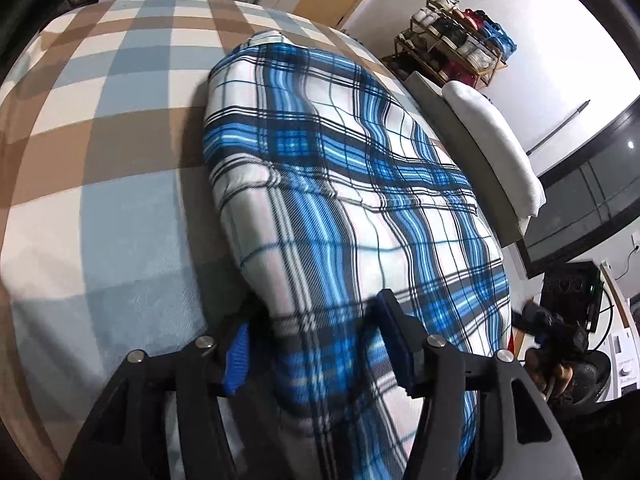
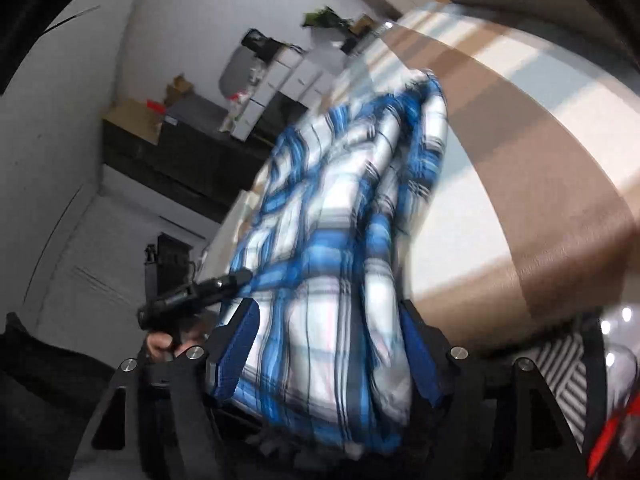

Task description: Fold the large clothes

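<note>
Already the blue plaid garment (image 1: 340, 184) lay on the checked bed (image 1: 100, 140) as a long narrow band, its near end between the parted fingers of the left gripper (image 1: 316, 344) and right gripper (image 2: 332, 356), crosswise folds apparently left.

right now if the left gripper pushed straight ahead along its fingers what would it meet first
The blue plaid garment: it already lies between the left gripper fingers and stretches ahead over the checked bedspread. Going on, it would likely just plough along that cloth, though depth is unclear.
</note>
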The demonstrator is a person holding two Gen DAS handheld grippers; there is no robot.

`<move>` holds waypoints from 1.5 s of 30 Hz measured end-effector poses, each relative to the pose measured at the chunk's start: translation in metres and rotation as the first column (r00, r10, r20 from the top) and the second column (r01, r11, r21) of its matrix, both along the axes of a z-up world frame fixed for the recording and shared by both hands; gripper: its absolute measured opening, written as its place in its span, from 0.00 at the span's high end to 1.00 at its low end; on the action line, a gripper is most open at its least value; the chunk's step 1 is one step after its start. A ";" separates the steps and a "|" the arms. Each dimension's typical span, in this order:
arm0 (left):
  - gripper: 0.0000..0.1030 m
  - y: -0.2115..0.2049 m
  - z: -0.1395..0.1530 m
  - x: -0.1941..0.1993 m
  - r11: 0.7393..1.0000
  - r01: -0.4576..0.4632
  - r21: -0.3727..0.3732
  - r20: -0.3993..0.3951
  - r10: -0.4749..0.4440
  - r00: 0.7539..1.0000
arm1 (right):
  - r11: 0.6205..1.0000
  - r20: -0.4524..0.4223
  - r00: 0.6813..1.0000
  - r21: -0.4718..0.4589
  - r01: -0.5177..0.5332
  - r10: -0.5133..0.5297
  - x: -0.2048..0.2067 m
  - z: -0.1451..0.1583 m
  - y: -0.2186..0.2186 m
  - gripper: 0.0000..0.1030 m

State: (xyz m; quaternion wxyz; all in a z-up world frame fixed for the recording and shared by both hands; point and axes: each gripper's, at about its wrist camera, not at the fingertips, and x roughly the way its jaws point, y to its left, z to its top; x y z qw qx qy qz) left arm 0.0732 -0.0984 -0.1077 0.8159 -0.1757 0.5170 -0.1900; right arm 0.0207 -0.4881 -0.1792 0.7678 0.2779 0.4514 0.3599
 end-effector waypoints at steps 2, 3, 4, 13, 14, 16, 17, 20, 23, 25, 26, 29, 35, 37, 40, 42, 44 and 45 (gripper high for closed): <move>0.48 -0.004 0.001 0.000 1.000 -0.002 0.023 -0.003 0.002 1.000 | 0.998 0.022 1.000 -0.057 -0.012 0.014 0.012 0.004 0.011 0.32; 0.45 -0.005 0.001 -0.001 1.000 0.001 0.028 -0.001 -0.001 1.000 | 0.997 0.035 0.999 -0.083 -0.012 0.015 0.016 0.006 0.017 0.33; 0.42 -0.007 0.001 -0.002 0.999 0.009 0.035 0.003 -0.009 1.000 | 0.994 0.049 0.999 -0.107 -0.017 0.022 0.020 0.008 0.023 0.33; 0.89 -0.023 0.009 -0.008 0.993 -0.025 0.115 0.117 0.012 0.993 | 0.977 0.164 0.986 -0.212 0.007 0.028 0.025 0.012 0.065 0.83; 0.89 -0.026 0.013 -0.011 0.991 -0.024 0.132 0.144 0.004 0.990 | 0.976 0.182 0.983 -0.217 0.011 0.030 0.025 0.017 0.064 0.84; 0.90 -0.033 0.026 -0.013 0.990 -0.017 0.138 0.192 -0.010 0.981 | 0.976 0.211 0.977 -0.216 0.007 0.040 0.028 0.029 0.059 0.85; 0.90 -0.035 0.033 -0.011 0.992 -0.011 0.128 0.208 -0.016 0.978 | 0.978 0.223 0.974 -0.207 0.001 0.047 0.032 0.038 0.055 0.85; 0.90 -0.045 0.055 -0.001 0.995 0.003 0.104 0.269 -0.031 0.963 | 0.982 0.285 0.957 -0.191 -0.004 0.060 0.049 0.071 0.046 0.85; 0.90 -0.057 0.081 0.014 0.997 0.017 0.076 0.344 -0.042 0.938 | 0.983 0.382 0.922 -0.183 0.010 0.062 0.062 0.114 0.032 0.85; 0.90 -0.071 0.107 0.026 0.998 0.029 0.059 0.421 -0.051 0.906 | 0.983 0.455 0.889 -0.179 0.043 0.044 0.072 0.149 0.015 0.86; 0.90 -0.076 0.118 0.030 0.998 0.037 0.053 0.454 -0.057 0.889 | 0.981 0.486 0.873 -0.182 0.064 0.033 0.076 0.165 0.006 0.86; 0.90 -0.109 0.159 0.053 0.996 0.081 0.031 0.560 -0.085 0.824 | 0.970 0.599 0.800 -0.183 0.160 -0.019 0.084 0.219 -0.031 0.86; 0.90 -0.178 0.218 0.112 0.979 0.205 0.006 0.656 -0.159 0.738 | 0.923 0.681 0.715 -0.154 0.353 -0.160 0.124 0.296 -0.114 0.85; 0.90 -0.206 0.226 0.137 0.967 0.256 -0.006 0.641 -0.193 0.743 | 0.907 0.647 0.731 -0.142 0.396 -0.218 0.140 0.301 -0.144 0.84; 0.89 -0.247 0.210 0.164 0.942 0.333 -0.025 0.573 -0.259 0.777 | 0.855 0.598 0.757 -0.220 0.470 -0.262 0.164 0.280 -0.190 0.79; 0.87 -0.280 0.177 0.176 0.911 0.412 -0.019 0.478 -0.354 0.804 | 0.789 0.529 0.805 -0.359 0.499 -0.268 0.182 0.243 -0.218 0.72; 0.84 -0.309 0.139 0.178 0.883 0.470 -0.003 0.369 -0.436 0.821 | 0.725 0.435 0.849 -0.474 0.500 -0.300 0.194 0.201 -0.241 0.57; 0.82 -0.322 0.115 0.177 0.872 0.489 0.014 0.312 -0.468 0.827 | 0.695 0.334 0.879 -0.540 0.475 -0.341 0.204 0.168 -0.256 0.54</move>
